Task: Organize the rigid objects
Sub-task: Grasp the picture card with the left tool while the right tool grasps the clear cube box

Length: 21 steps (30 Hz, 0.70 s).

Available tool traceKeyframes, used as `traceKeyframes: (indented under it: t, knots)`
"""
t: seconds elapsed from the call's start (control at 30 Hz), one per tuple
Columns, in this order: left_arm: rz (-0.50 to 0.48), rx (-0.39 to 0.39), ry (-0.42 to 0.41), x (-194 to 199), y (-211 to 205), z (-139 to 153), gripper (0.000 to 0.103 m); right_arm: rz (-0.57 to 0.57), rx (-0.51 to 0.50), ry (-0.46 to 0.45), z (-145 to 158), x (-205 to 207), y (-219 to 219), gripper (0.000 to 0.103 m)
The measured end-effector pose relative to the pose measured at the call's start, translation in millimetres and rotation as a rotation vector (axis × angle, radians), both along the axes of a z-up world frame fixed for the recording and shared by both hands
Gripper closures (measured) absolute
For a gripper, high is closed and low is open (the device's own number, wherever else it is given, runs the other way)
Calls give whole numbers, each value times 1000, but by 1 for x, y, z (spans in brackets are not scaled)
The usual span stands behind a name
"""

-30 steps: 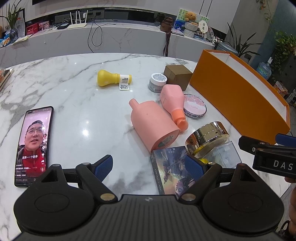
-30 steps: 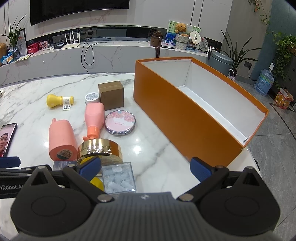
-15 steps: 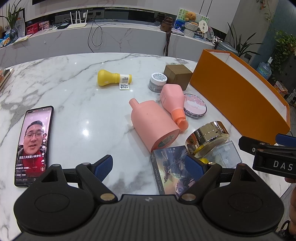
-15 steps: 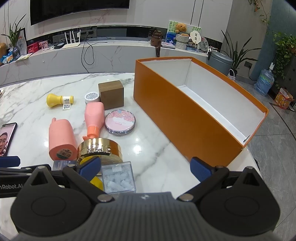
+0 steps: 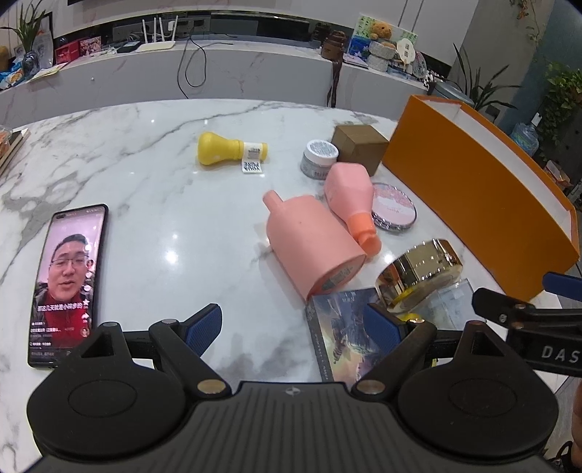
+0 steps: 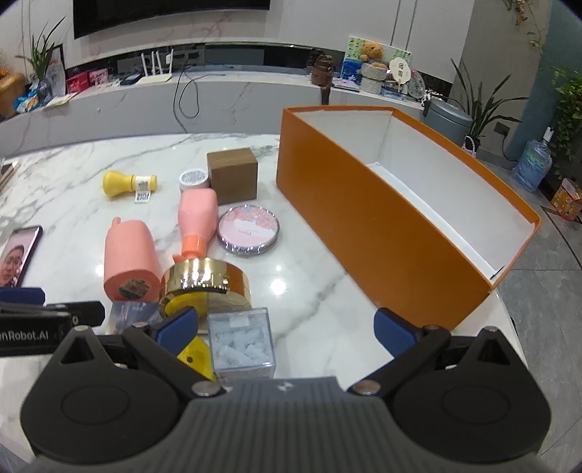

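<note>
Grippers both spread, empty: left gripper (image 5: 293, 327), right gripper (image 6: 285, 329). Right should straddle clear cube box (image 6: 243, 340) squarely, then lift into orange box (image 6: 382, 225).

- A long marble ledge (image 6: 218, 94) ran along the back wall beneath a dark wall-mounted screen (image 6: 171, 29).
- A white router (image 6: 154, 71) and a teddy bear (image 6: 371, 49) sat on that ledge.
- Potted plants (image 6: 473, 105) stood at the right, near a blue water jug (image 6: 533, 163) on the grey tiled floor (image 6: 545, 291).
- Ceiling light glared off the white marble surface (image 6: 72, 174).
</note>
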<state>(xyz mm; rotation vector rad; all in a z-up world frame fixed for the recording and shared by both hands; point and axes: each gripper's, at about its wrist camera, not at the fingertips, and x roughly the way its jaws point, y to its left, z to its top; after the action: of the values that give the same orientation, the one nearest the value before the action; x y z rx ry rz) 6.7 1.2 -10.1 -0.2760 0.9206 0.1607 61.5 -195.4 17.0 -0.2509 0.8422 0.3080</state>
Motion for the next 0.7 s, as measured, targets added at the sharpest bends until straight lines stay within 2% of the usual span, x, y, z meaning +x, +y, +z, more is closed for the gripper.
traceKeyframes:
  t: [0.23, 0.53, 0.7]
  knots:
    - [-40, 12, 21, 1, -13, -8, 0, 40, -25, 59, -18, 7, -1, 2]
    - [-53, 15, 51, 6, -19, -19, 1, 53, -11, 118, -33, 17, -2, 3]
    - [-69, -14, 66, 9, -23, -24, 0, 73, 4, 171, -43, 23, -4, 11]
